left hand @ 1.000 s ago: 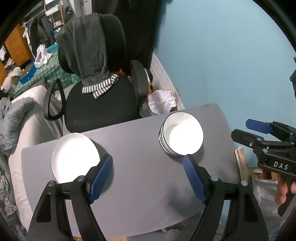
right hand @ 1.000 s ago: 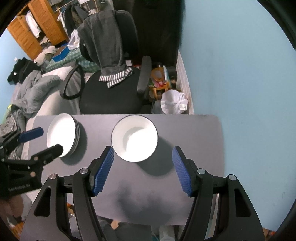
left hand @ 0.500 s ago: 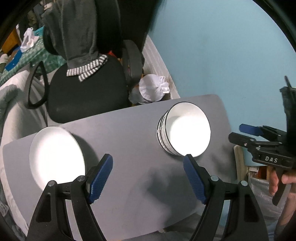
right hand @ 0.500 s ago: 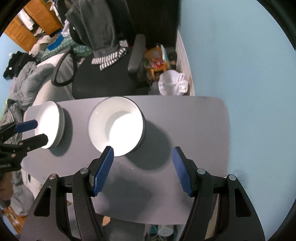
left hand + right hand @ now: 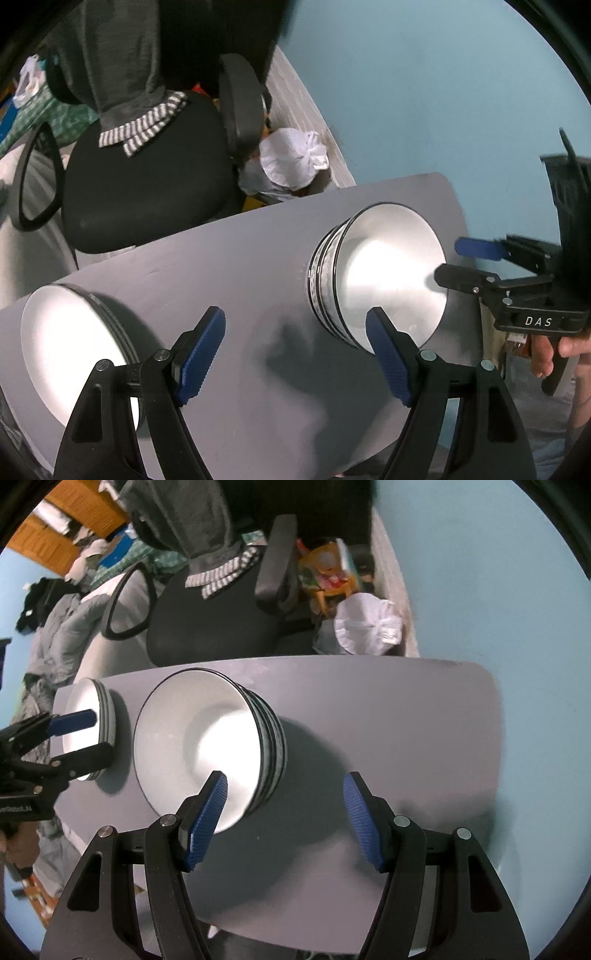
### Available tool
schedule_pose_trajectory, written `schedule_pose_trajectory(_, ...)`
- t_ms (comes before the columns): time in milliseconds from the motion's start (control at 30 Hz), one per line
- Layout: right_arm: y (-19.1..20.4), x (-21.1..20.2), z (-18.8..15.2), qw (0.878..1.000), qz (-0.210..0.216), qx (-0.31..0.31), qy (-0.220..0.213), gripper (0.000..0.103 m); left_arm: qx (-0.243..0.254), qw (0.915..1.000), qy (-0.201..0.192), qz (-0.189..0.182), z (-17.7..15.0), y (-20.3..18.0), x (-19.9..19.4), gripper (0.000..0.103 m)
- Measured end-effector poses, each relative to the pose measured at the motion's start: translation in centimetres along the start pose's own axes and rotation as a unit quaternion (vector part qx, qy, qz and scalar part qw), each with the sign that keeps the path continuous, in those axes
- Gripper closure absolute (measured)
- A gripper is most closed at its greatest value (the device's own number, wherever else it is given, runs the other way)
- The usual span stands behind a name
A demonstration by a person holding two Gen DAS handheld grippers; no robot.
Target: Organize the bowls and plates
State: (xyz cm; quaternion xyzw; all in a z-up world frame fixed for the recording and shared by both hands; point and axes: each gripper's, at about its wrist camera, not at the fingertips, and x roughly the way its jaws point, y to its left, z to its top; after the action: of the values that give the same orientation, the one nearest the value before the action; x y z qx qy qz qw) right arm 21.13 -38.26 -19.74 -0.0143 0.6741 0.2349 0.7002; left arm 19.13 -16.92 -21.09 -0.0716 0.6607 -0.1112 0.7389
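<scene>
1. Both grippers have come down toward the grey table (image 5: 388,716) since a second ago; plates and bowls now look larger.
2. Left gripper (image 5: 295,354) hangs wide open, empty, over bare tabletop.
3. Right gripper (image 5: 284,819) is open, empty, one finger above the bowl rim.
4. Stacked bowls (image 5: 207,746) sit mid-table, stacked plates (image 5: 88,720) near the left end.
5. Beyond stands a black office chair (image 5: 147,184).

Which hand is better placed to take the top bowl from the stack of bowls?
The right gripper, probably. It is open, and one of its fingers sits in front of the stack of bowls. The left gripper hangs nearer the stack of plates.
</scene>
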Motion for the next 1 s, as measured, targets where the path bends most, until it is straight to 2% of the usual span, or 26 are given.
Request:
schedule_pose_trajectory(133, -0.2, 1.3, 0.5, 1.000, 0.014, -0.013, 0.010, 0.038, 0.014, 0.9998, 0.015, 0.005, 0.5, -0.5, 1.5, 0.023)
schedule_pose_trajectory(300, -0.3, 2.8, 1.1, 0.999, 0.028, -0.022, 0.027, 0.038, 0.003, 0.9995, 0.030, -0.001, 0.8, -0.5, 2.8, 0.025)
schedule_pose_trajectory(433, -0.4, 3.8, 1.3, 0.998, 0.042, -0.023, 0.042, 0.038, -0.006, 0.9988, 0.048, -0.012, 1.1, -0.4, 3.9, 0.038)
schedule_pose_trajectory(600, -0.4, 4.4, 1.7, 0.997, 0.056, -0.027, 0.054, 0.039, -0.002, 0.9980, 0.059, -0.022, 1.3, -0.7, 4.7, 0.043)
schedule_pose_trajectory(667, -0.5, 4.6, 1.9, 0.996, 0.061, -0.026, 0.058, 0.040, -0.004, 0.9976, 0.064, -0.028, 1.4, -0.7, 5.0, 0.049)
schedule_pose_trajectory(800, -0.8, 5.2, 2.0, 0.995, 0.067, -0.021, 0.069, 0.051, -0.012, 0.9956, 0.077, -0.051, 1.6, -0.5, 5.6, 0.067)
schedule_pose_trajectory(933, -1.2, 5.5, 1.8, 0.993, 0.085, -0.011, 0.076, 0.061, -0.019, 0.9938, 0.089, -0.064, 1.7, -0.6, 6.1, 0.075)
schedule_pose_trajectory(1000, -1.4, 5.5, 1.7, 0.992, 0.096, -0.004, 0.078, 0.063, -0.019, 0.9938, 0.090, -0.063, 1.7, -0.8, 6.2, 0.074)
